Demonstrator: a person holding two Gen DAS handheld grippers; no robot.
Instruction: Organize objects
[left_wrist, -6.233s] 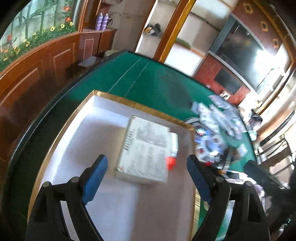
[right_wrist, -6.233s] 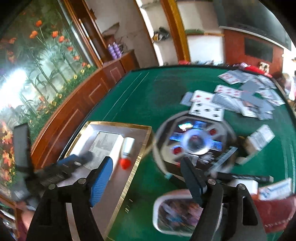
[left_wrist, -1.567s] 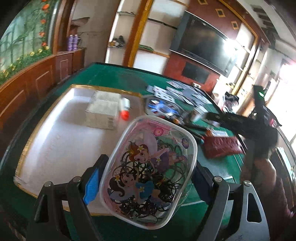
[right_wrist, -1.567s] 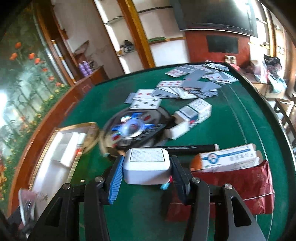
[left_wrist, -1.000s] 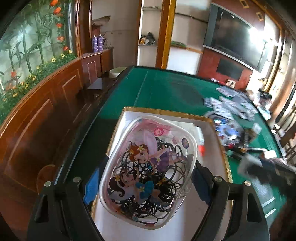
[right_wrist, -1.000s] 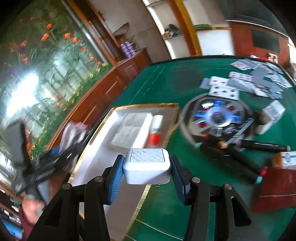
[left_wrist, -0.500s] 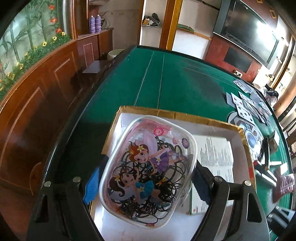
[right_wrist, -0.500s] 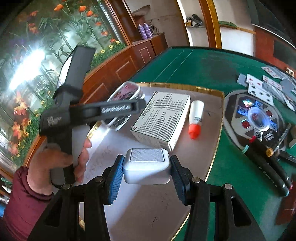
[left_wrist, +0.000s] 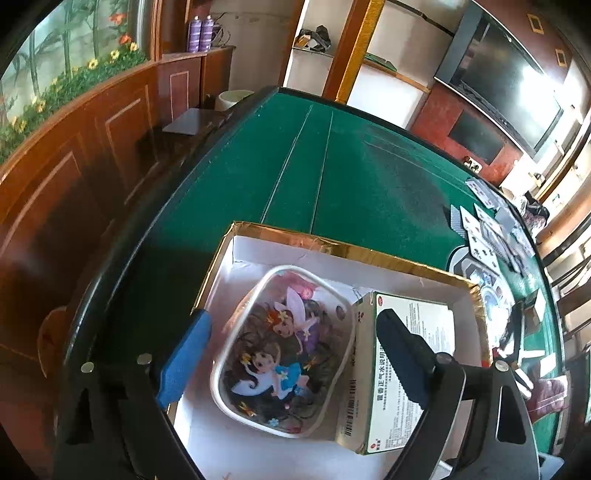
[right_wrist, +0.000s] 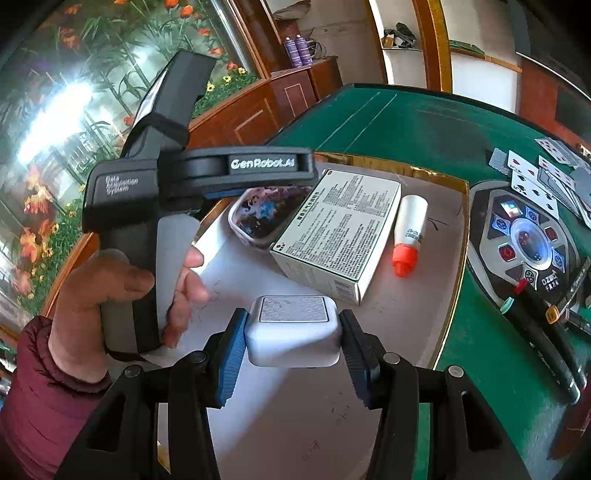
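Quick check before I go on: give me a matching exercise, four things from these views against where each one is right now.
Things:
1. cartoon container
2. small white case
3. red-capped tube
4. playing cards

Places:
A. spread on the green felt, outside the tray
B. lying in the tray, on the far side of the printed box from the container
C. clamped in the right gripper
D. in the tray corner, between the left gripper's open pads

Pairs: 1-D, 2-C, 3-B, 4-A

Glossy plastic tub (left_wrist: 282, 350); matt green felt table (left_wrist: 351, 177).
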